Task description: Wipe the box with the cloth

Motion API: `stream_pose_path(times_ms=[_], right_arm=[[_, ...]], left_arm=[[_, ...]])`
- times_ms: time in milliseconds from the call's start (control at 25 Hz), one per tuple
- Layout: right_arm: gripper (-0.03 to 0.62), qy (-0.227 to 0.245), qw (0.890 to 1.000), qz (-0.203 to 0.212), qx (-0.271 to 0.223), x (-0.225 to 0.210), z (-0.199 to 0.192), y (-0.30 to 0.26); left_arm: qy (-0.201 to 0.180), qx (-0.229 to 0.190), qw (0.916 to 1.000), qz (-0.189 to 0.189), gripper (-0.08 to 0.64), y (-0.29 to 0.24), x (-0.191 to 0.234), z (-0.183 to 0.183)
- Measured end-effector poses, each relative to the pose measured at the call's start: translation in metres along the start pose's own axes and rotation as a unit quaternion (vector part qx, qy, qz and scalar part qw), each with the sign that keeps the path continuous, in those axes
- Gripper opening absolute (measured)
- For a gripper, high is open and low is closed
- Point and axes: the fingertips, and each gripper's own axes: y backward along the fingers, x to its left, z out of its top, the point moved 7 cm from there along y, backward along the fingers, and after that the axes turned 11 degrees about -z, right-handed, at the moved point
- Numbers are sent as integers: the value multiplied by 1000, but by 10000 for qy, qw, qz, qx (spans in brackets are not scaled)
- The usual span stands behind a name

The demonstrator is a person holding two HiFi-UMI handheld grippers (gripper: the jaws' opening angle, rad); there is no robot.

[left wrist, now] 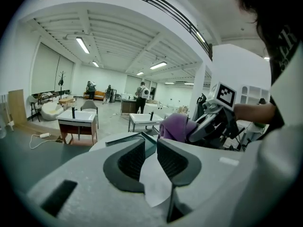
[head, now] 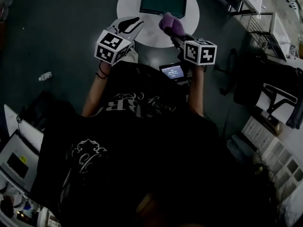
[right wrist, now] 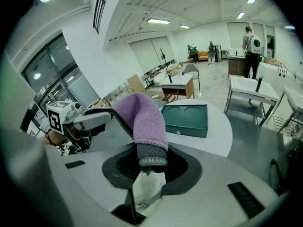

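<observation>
A dark green flat box point(head: 163, 3) point(right wrist: 185, 118) lies on the round white table point(head: 184, 32), at its far side. My right gripper point(head: 168, 26) point(right wrist: 150, 167) is shut on a purple cloth point(head: 170, 24) point(right wrist: 142, 122), held over the table just in front of the box's right end. My left gripper point(head: 130, 26) point(left wrist: 149, 160) hovers over the table's near left part, its jaws nearly together with nothing between them. From the left gripper view the box's corner point(left wrist: 150, 143) peeks past the jaws, with the purple cloth point(left wrist: 175, 126) beyond.
A small lit screen point(head: 172, 71) sits below the table near my body. Shelving and racks point(head: 265, 27) stand at the right, a laptop point(head: 19, 160) at the lower left. Other tables point(right wrist: 251, 86) and people point(left wrist: 141, 96) fill the room behind.
</observation>
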Motion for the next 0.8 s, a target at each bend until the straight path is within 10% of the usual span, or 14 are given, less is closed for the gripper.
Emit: stream_pose_path(times_ms=[800], right_arm=[[86,-68,9977,574,-346,-2,-133,86]], left_arm=[[187,-107,9992,326,78,19,-175,-30]])
